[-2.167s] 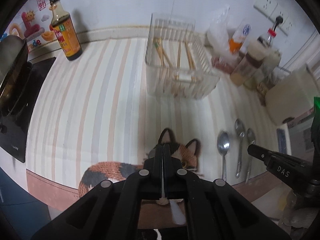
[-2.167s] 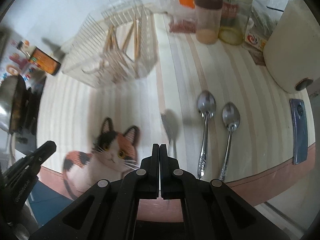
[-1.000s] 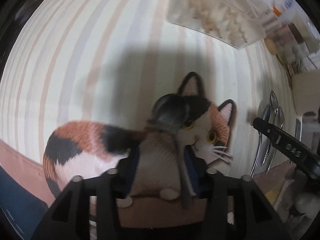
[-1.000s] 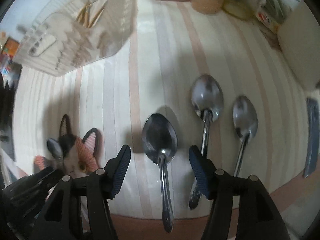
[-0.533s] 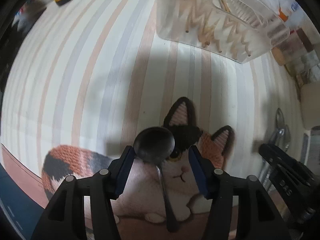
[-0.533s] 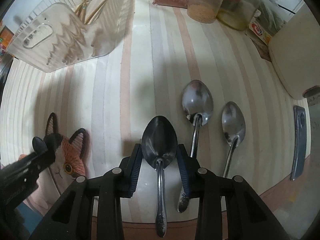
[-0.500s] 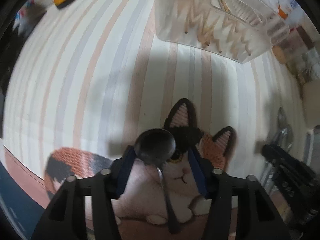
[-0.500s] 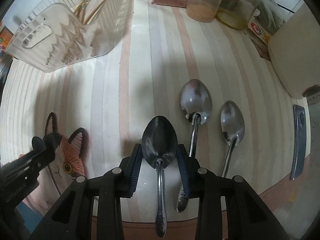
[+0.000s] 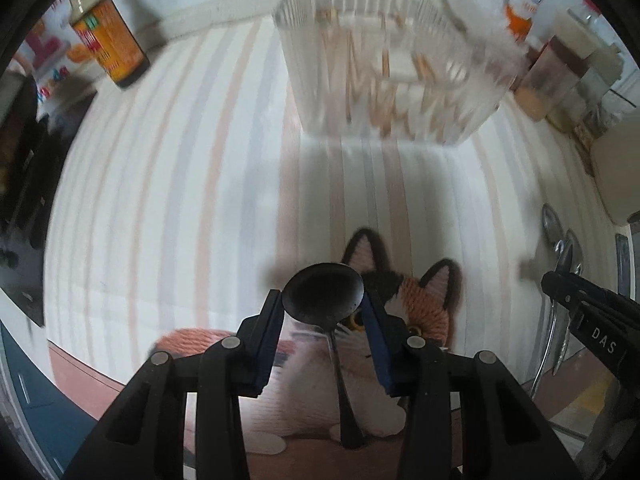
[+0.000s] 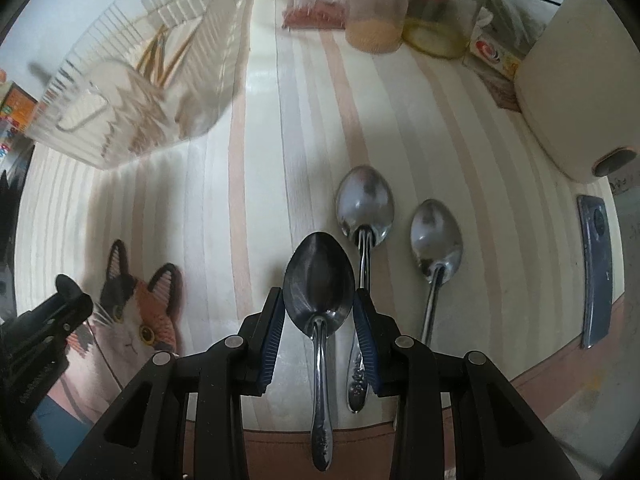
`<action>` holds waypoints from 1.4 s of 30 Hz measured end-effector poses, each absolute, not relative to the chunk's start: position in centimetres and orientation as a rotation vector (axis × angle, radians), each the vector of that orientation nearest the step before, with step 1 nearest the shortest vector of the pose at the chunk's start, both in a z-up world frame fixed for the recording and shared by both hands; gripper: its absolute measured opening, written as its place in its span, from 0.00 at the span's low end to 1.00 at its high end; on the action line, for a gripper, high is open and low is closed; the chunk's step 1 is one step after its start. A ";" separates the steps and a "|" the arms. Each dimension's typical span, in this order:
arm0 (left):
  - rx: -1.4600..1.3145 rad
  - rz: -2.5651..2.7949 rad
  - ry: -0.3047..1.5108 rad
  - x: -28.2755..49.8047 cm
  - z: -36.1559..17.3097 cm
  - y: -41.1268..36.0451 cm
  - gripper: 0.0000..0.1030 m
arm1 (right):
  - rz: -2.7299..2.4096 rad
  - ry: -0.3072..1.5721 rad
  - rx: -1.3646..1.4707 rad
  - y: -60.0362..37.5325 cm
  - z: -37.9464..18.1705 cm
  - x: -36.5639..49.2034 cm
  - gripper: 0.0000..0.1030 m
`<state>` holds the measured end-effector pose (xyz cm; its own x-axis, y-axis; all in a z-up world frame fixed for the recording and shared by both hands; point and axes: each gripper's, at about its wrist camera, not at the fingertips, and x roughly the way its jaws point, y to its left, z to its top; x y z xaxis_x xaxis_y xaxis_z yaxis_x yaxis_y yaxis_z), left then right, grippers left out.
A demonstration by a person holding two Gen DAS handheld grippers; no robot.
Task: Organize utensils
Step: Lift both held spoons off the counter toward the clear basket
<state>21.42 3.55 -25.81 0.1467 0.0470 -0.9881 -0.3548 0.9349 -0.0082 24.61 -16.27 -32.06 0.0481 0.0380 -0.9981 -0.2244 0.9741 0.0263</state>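
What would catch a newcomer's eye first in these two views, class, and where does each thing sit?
Each gripper grips a spoon by its bowl: the left gripper holds a dark spoon above the cat-shaped mat, and the right gripper holds a steel spoon over the striped counter. Two more spoons lie side by side just right of it, and a clear rack with chopsticks stands farther back.
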 end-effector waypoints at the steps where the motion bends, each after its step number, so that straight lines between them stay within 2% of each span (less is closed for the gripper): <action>1: -0.254 0.296 1.382 21.5 -25.3 3.9 0.16 | 0.202 1.503 -0.146 -16.4 -31.7 24.6 0.36; 2: -0.252 0.282 1.367 22.0 -24.6 4.0 0.00 | 0.205 1.489 -0.140 -16.6 -31.2 24.6 0.36; 9: -0.348 0.270 1.311 19.5 -23.6 7.7 0.01 | 0.239 1.420 -0.122 -14.9 -27.4 24.8 0.36; 12: -0.532 0.280 1.321 19.6 -25.3 9.8 0.05 | 0.250 1.413 -0.118 -14.2 -27.2 25.0 0.36; 13: -0.607 0.282 1.342 20.0 -26.2 10.6 0.12 | 0.251 1.414 -0.114 -14.2 -27.1 24.9 0.36; 14: -0.672 0.291 1.368 20.3 -27.2 11.2 0.24 | 0.250 1.417 -0.111 -14.2 -27.1 24.8 0.36; 15: -0.715 0.295 1.382 18.9 -28.0 11.5 0.27 | 0.250 1.422 -0.111 -14.1 -27.5 25.2 0.36; 19: -0.807 0.314 1.431 13.0 -30.3 10.9 0.28 | 0.234 1.457 -0.101 -14.2 -29.2 25.4 0.36; 22: -0.832 0.332 1.460 12.6 -31.5 10.4 0.28 | 0.222 1.479 -0.094 -14.5 -30.0 25.5 0.36; 25: -0.825 0.351 1.445 14.2 -32.3 10.1 0.46 | 0.210 1.495 -0.091 -14.8 -30.5 25.6 0.36; 30: -0.730 0.419 1.449 17.6 -32.2 9.4 0.48 | 0.202 1.502 -0.089 -14.8 -30.9 25.8 0.36; 34: -0.588 0.430 1.463 20.9 -32.6 8.2 0.44 | 0.201 1.502 -0.091 -14.7 -30.9 25.8 0.36; 36: -0.484 0.421 1.464 23.2 -32.2 7.5 0.35 | 0.198 1.504 -0.089 -14.8 -31.0 25.9 0.36; 39: -0.419 0.387 1.460 25.5 -32.2 6.2 0.32 | 0.193 1.505 -0.083 -15.1 -31.0 25.8 0.36; 40: -0.410 0.382 1.454 26.6 -32.2 5.6 0.14 | 0.190 1.504 -0.080 -15.2 -31.0 25.8 0.36; 42: -0.421 0.360 1.437 26.6 -31.0 6.0 0.08 | 0.186 1.503 -0.071 -15.4 -30.9 25.9 0.36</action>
<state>26.60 6.02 -31.03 0.1027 -0.0133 -0.9946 -0.4810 0.8746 -0.0614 25.90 -15.35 -30.90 0.0567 0.0792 -0.9952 -0.1664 0.9837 0.0688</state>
